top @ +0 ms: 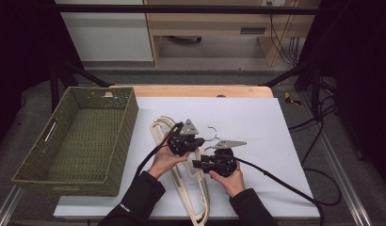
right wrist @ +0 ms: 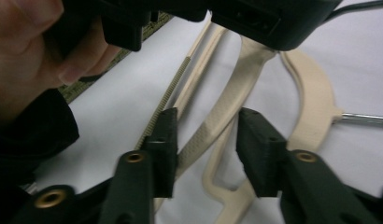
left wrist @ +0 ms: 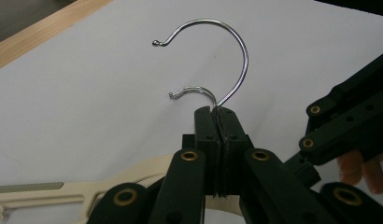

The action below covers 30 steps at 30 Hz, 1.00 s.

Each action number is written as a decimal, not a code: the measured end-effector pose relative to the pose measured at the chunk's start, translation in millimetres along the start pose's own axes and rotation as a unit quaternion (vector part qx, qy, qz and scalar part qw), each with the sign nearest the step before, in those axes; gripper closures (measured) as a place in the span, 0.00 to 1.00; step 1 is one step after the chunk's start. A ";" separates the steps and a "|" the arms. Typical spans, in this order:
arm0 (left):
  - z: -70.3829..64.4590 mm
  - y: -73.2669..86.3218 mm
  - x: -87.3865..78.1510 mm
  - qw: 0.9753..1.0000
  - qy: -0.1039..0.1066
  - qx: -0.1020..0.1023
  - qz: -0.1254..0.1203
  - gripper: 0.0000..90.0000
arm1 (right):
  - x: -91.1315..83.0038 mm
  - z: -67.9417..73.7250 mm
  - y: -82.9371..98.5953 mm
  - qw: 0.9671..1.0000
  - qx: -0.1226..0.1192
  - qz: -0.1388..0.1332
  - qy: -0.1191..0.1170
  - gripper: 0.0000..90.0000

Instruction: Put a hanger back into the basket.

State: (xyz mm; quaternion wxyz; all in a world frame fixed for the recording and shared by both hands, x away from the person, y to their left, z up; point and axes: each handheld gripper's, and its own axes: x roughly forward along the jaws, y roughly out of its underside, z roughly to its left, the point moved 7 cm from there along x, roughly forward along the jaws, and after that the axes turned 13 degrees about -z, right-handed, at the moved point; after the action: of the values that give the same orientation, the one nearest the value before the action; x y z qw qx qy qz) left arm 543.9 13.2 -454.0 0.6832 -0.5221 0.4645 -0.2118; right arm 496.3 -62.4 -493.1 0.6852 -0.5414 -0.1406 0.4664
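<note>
The left gripper [left wrist: 219, 140] has its fingers pressed together on the wire hook [left wrist: 227, 60] of a cream hanger [top: 193, 188]. The right gripper [right wrist: 206, 149] is open around a hanger arm. The hangers lie on the white surface [top: 257, 117], near a green basket [top: 78, 141]; behind stands wooden furniture [top: 219, 23].

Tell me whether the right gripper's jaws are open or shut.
Open. In the right gripper view, the right gripper has a clear gap between its jaws, with an arm of a cream hanger lying in that gap, not yet clamped.
</note>
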 end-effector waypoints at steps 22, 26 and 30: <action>14.7 -20.7 -94.9 0.995 -0.052 -0.031 -0.074 0.36 | -9.7 12.4 -11.5 0.998 0.059 -0.022 -0.017 0.87; 15.3 -14.4 -122.5 0.993 -0.066 -0.044 -0.087 0.28 | -14.0 16.0 -15.1 0.997 0.066 -0.025 -0.023 0.91; 12.2 -4.3 -141.4 0.991 -0.069 -0.057 -0.095 0.20 | -22.4 19.6 -21.3 0.997 0.060 -0.022 -0.041 0.96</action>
State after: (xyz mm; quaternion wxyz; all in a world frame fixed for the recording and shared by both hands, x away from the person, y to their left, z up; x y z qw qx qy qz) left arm 487.4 127.4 -391.3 0.6594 -0.6154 0.3758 -0.2129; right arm 481.2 -67.8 -460.2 0.7200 -0.4765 -0.1524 0.4810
